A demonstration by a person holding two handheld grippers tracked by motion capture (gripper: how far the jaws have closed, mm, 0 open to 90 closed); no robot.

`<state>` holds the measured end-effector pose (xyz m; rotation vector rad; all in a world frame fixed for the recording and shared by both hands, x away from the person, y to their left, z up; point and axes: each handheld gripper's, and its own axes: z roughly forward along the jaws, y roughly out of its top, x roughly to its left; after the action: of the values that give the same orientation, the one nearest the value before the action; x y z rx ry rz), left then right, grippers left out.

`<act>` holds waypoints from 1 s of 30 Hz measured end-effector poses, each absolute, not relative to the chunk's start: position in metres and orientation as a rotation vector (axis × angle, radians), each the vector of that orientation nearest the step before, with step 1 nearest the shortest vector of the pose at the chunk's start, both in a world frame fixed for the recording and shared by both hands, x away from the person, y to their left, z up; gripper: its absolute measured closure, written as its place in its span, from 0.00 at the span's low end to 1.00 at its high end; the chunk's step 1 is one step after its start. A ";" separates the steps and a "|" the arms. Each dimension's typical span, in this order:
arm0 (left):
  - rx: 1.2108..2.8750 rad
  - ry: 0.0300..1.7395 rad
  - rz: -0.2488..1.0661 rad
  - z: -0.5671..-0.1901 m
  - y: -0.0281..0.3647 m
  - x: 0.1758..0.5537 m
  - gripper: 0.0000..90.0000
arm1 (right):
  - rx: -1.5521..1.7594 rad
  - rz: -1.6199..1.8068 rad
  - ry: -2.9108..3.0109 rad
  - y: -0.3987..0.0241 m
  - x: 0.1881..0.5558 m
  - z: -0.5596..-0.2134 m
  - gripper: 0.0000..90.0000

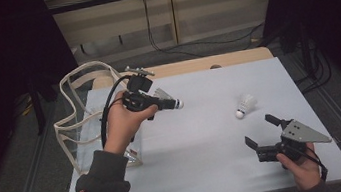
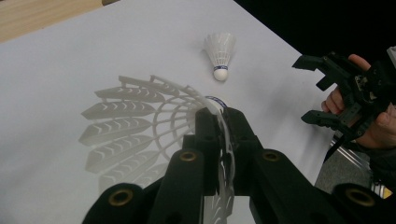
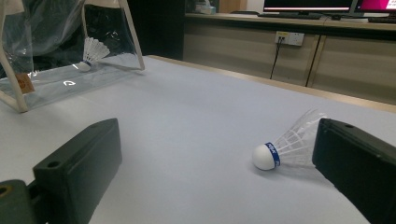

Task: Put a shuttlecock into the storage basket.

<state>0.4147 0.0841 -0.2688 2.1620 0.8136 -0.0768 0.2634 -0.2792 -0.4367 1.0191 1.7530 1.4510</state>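
My left gripper clamps a shuttlecock by its feather skirt — my right gripper gapes wide near the second shuttlecock on the table.

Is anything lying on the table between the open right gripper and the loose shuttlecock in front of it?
No. In the right gripper view, bare table separates the right gripper from the shuttlecock; the high view agrees.

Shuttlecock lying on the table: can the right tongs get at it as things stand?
Probably yes. The right tongs stand open and hold nothing, the loose shuttlecock lies just ahead of them on bare table, and the left tongs, shut on another shuttlecock, are well aside.
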 end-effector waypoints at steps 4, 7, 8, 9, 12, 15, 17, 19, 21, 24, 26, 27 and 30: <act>2.156 0.818 -0.075 -0.266 0.086 0.416 0.95 | 1.019 1.450 1.752 -0.279 0.263 -0.436 0.01; 2.152 0.825 -0.070 -0.264 0.086 0.417 0.95 | 1.020 1.450 1.752 -0.279 0.263 -0.436 0.01; 2.153 0.825 -0.069 -0.263 0.087 0.417 0.95 | 1.019 1.450 1.752 -0.279 0.263 -0.436 0.01; 2.149 0.828 -0.069 -0.262 0.087 0.417 0.95 | 1.020 1.451 1.752 -0.279 0.263 -0.436 0.01; 2.143 0.832 -0.066 -0.260 0.088 0.418 0.95 | 1.020 1.453 1.750 -0.279 0.263 -0.436 0.01; 2.143 0.832 -0.065 -0.258 0.088 0.419 0.95 | 1.018 1.449 1.757 -0.279 0.263 -0.436 0.01; 2.152 0.828 -0.061 -0.256 0.089 0.420 0.95 | 1.016 1.449 1.753 -0.278 0.263 -0.436 0.02; 2.156 0.834 -0.055 -0.255 0.089 0.420 0.95 | 1.019 1.452 1.751 -0.279 0.263 -0.436 0.02; 2.155 0.837 -0.051 -0.253 0.089 0.421 0.95 | 1.021 1.453 1.750 -0.279 0.263 -0.436 0.01; 2.154 0.840 -0.047 -0.251 0.091 0.422 0.95 | 1.019 1.453 1.749 -0.279 0.263 -0.436 0.01; 2.153 0.843 -0.042 -0.250 0.091 0.423 0.95 | 1.020 1.453 1.749 -0.279 0.263 -0.436 0.01; 2.156 0.845 -0.037 -0.249 0.092 0.423 0.95 | 1.020 1.452 1.750 -0.279 0.263 -0.436 0.01; 2.158 0.845 -0.034 -0.248 0.092 0.424 0.95 | 1.020 1.453 1.748 -0.279 0.263 -0.436 0.01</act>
<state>0.4236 0.0920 -0.2476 2.1583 0.8452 -0.0342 0.2631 -0.2790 -0.4357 1.0199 1.7481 1.4526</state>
